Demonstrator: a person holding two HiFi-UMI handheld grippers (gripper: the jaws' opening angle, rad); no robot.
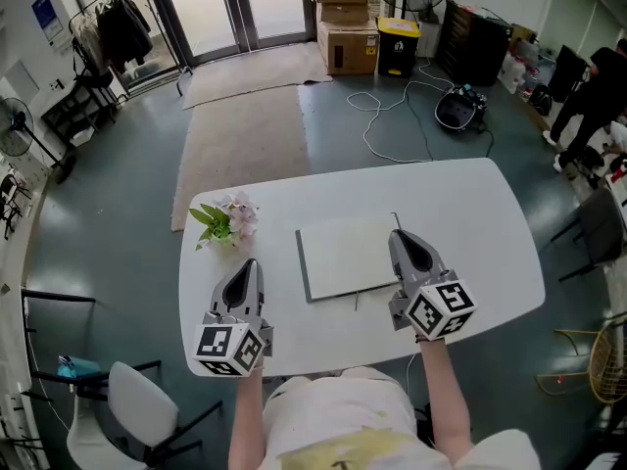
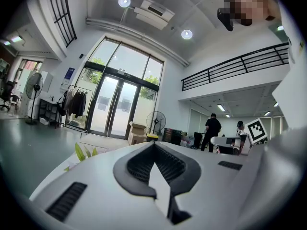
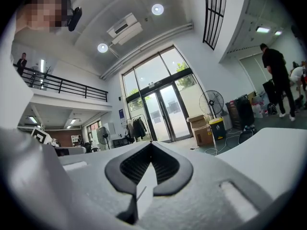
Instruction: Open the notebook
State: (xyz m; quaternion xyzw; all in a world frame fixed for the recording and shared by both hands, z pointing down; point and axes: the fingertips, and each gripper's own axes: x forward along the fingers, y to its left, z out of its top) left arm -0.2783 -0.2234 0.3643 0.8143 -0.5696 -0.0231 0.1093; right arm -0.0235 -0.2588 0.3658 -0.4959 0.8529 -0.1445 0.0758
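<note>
Both tools have their jaws pressed together, with nothing seen between them. The right tool (image 1: 401,236) sits at the 3 o'clock edge of the notebook (image 1: 345,257), which lies closed and flat near the middle of the white table (image 1: 490,223). The left tool (image 1: 248,265) rests at the notebook's 8 o'clock, apart from it. A sprig of flowers (image 1: 227,220) lies at its 10 o'clock.

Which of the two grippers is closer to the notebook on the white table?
The right gripper: its tip is at the right edge of the notebook. The left gripper is apart from it, nearer the flowers.
</note>
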